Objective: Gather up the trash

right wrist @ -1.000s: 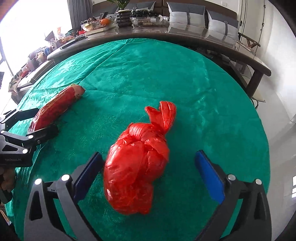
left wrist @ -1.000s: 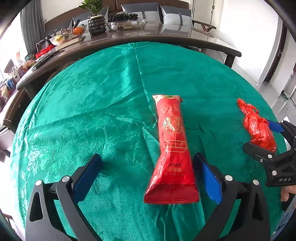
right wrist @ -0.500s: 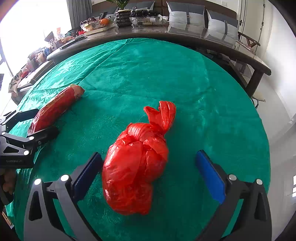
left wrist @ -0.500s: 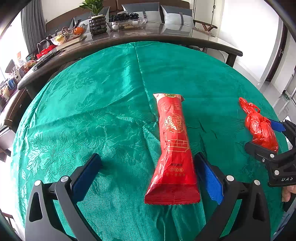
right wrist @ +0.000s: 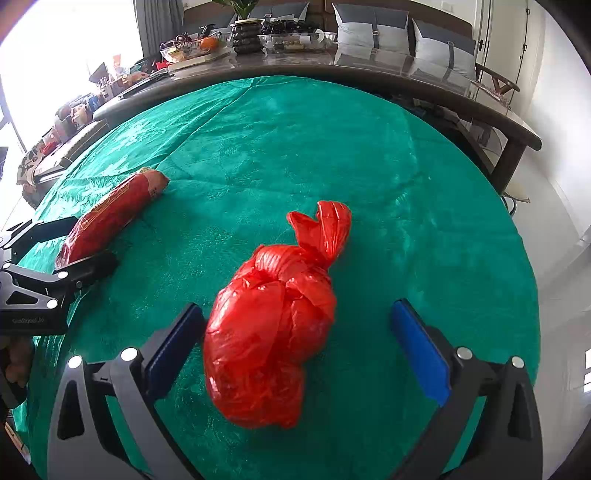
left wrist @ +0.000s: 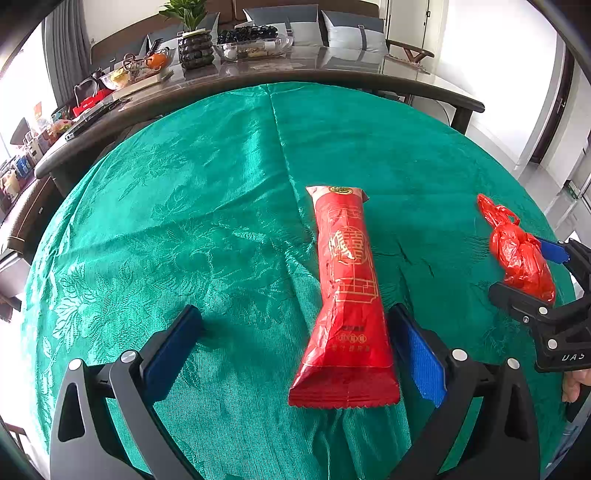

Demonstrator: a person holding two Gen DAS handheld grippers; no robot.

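A long red snack wrapper with gold print lies flat on the green tablecloth. My left gripper is open around its near end, with the wrapper close to the right pad. A knotted red plastic bag lies further right on the cloth. My right gripper is open, and the bag sits between its pads, nearer the left one. In the left wrist view the bag shows between the right gripper's fingers. In the right wrist view the wrapper lies by the left gripper's finger.
The round table's green cloth ends near both grippers. Behind it runs a long dark counter with a potted plant, bowls and clutter. Cushioned seats stand at the back. White floor lies to the right.
Both grippers have crept slightly forward, so the wrapper and the bag sit a little deeper between the pads. Neither gripper has shut.
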